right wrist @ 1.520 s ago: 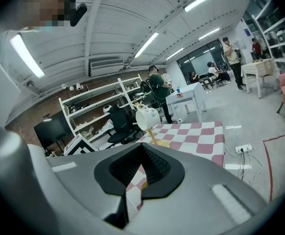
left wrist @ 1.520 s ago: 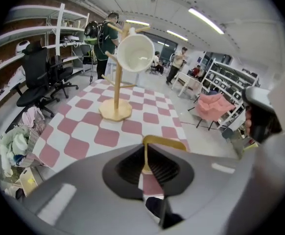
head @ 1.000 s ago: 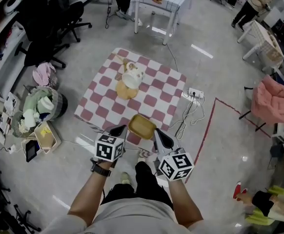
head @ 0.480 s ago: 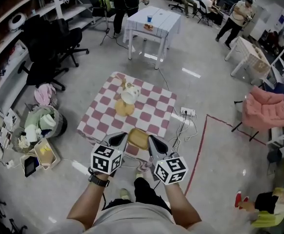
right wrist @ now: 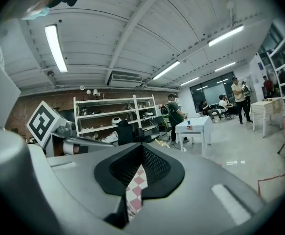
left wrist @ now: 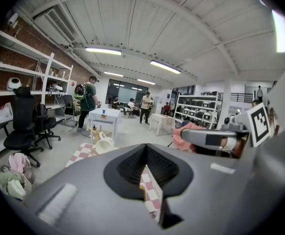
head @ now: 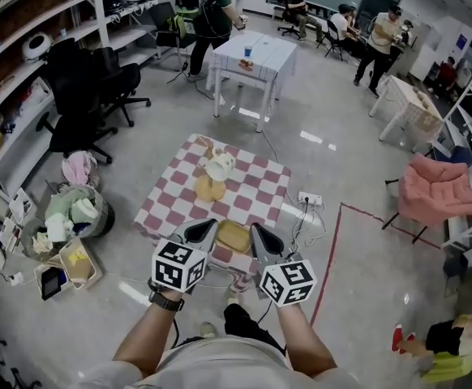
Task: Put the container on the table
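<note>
Both forearms reach forward at the table's (head: 256,186) near edge. Left hand-held gripper (head: 204,231) and right hand-held gripper (head: 257,233), jaws nearly closed on nothing, flank the container (head: 233,237).

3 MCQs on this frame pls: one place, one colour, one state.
1. Where is the white jug?
A. on the checked table
B. on the floor
C. on a shelf

2. What colour is the container?
A. blue
B. yellow
C. black

3. How is the container held?
A. by the left gripper alone
B. not held, lying on the floor
C. between both grippers

Answers:
1 A: the white jug stands on the checked table.
2 B: the container is yellow.
3 C: the left gripper and the right gripper each meet one side of it, jaws nearly together.
</note>
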Demonstrator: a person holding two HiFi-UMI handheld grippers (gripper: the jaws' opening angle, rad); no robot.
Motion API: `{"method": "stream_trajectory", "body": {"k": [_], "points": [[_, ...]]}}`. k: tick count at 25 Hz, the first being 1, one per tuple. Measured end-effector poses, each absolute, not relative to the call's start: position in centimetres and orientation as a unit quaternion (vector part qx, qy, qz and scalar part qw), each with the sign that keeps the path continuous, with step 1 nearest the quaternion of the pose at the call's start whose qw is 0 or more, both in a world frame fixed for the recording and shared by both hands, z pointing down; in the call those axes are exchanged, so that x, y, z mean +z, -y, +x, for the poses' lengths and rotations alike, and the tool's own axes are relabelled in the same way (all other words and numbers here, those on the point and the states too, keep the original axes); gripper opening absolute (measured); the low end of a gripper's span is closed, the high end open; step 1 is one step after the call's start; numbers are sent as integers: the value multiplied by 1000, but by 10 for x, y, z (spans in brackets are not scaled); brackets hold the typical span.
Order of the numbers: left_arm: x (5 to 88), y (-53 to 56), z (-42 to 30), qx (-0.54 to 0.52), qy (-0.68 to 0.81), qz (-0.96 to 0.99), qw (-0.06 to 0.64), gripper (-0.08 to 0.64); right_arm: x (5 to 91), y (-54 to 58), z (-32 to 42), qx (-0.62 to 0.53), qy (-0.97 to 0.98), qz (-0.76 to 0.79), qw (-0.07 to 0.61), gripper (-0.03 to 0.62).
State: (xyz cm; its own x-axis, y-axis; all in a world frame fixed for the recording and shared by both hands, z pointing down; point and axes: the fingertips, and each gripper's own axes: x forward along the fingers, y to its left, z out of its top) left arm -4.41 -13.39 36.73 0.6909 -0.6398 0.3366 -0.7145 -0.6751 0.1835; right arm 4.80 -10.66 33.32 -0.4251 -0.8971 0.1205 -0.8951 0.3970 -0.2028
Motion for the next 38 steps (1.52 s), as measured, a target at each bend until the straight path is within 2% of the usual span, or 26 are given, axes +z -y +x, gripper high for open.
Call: {"method": "stream_trajectory", "body": {"k": [14,38], "points": [[292,113,-56,61,378,919,93,6,272,89,37,-63,-841,-537,31,9],[294,101,-60,57,380,918,96,6,276,76,27,-55,-842,-536,22,9]]}}
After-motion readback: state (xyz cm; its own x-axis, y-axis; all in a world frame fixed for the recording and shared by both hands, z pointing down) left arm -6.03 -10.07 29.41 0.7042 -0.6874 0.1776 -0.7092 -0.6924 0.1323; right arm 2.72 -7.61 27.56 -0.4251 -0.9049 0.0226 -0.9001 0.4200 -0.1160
